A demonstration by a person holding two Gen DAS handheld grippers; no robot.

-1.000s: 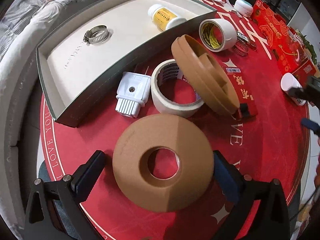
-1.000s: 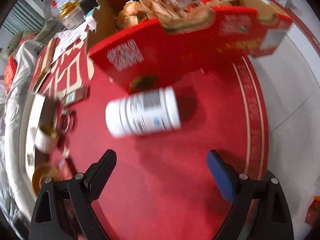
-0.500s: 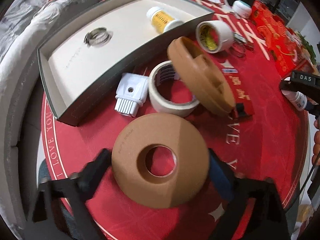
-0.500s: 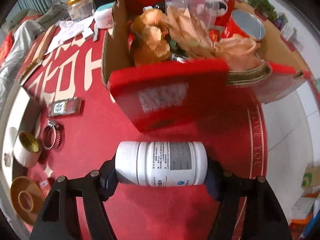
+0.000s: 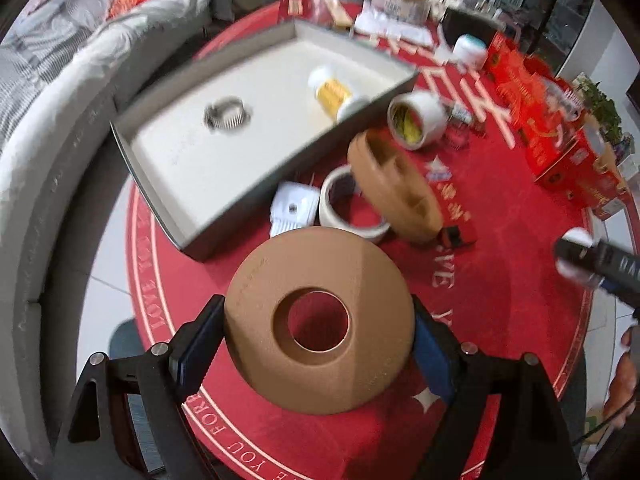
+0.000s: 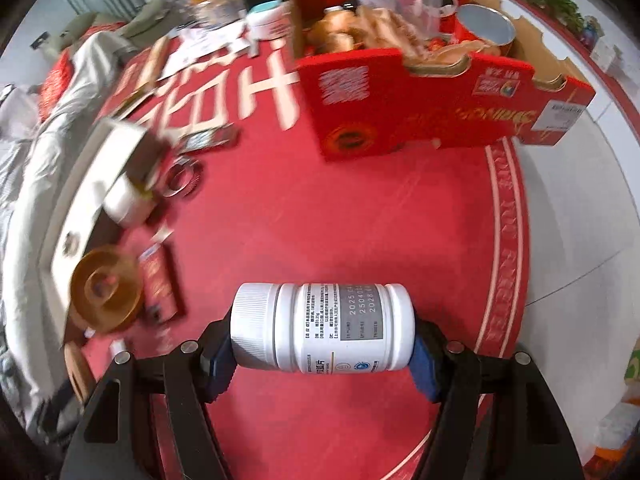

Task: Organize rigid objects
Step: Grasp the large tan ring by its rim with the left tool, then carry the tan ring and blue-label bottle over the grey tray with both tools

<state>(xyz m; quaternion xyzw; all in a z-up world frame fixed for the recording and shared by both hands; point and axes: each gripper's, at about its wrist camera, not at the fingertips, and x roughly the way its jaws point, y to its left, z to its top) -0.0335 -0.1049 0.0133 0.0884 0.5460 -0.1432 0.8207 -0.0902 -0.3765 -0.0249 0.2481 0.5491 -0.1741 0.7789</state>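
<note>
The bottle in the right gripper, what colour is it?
White, with a grey panel on its label; the bottle shows best in the right wrist view.

On a round mat [image 5: 500,280], an open box [image 5: 168,196] holds a hose clamp [image 5: 227,113] and a bottle [image 5: 332,90]. Just beside its near wall lie a plug [image 5: 292,210], a tape roll [image 5: 340,216] with a disc [image 5: 394,188] leaning on it, and another roll [image 5: 418,120] behind. A carton [image 6: 440,112] sits well right.
</note>
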